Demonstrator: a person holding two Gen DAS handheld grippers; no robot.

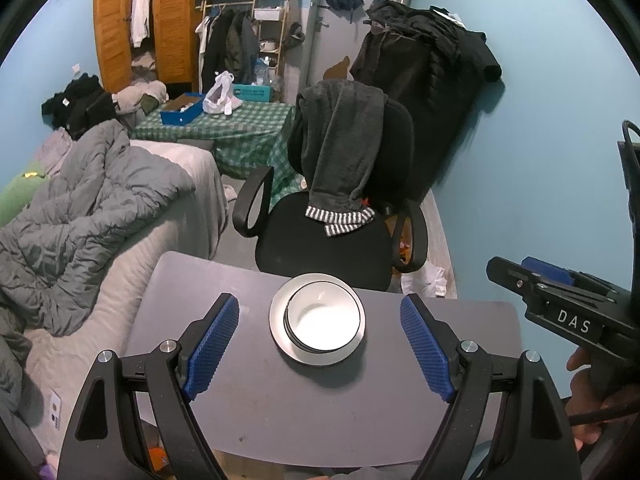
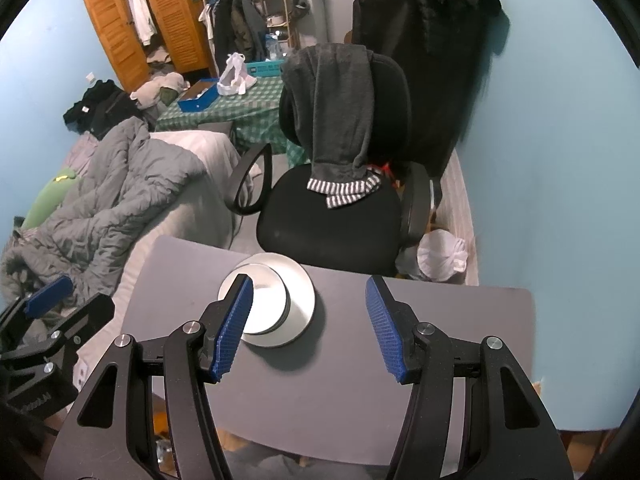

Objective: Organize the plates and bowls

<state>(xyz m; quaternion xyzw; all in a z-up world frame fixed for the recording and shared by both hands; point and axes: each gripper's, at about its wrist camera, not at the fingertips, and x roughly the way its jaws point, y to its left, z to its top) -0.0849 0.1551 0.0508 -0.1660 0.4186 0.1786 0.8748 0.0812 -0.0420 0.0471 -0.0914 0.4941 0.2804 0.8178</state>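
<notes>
white bowl, grey table, blue pads

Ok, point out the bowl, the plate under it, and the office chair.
bowl (image 1: 322, 320), left wrist view, white inside bottom.
plate (image 1: 278, 320), left wrist view, bare left rim.
office chair (image 1: 320, 252), left wrist view, black seat cushion.

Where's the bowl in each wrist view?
Left wrist: bowl sits on the plate, lower centre, between the open left gripper's fingers.
Right wrist: bowl is left of centre on the plate, partly hidden behind the open right gripper's left finger.
Shared landmark: the black chair just beyond the table.
</notes>
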